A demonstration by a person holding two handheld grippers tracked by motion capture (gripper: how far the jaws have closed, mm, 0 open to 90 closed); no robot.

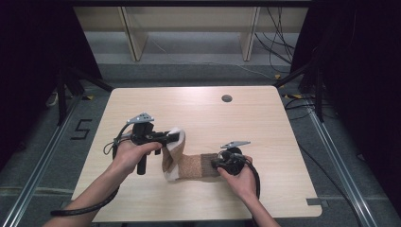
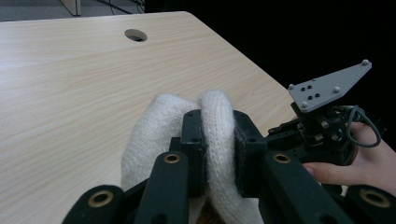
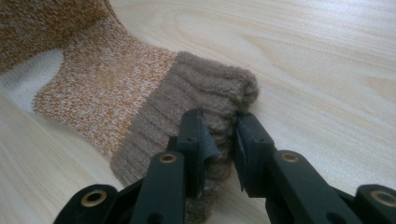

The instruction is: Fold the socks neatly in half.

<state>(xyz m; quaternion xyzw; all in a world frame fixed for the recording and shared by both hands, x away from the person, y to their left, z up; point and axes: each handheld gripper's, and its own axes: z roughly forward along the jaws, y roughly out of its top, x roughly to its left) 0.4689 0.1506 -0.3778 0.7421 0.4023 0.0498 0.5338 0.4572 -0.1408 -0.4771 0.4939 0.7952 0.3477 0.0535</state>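
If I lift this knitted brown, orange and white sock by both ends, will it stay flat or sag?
The knitted brown, orange and white sock will probably sag: it already bends limply between the left gripper, clamped on its white toe, and the right gripper, pinching its brown cuff. It looks light, and the fuzzy knit seems unlikely to slip.

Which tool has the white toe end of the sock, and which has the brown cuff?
The left tool is clamped on the white toe of the sock. The right tool grips the brown ribbed cuff at the opposite end.
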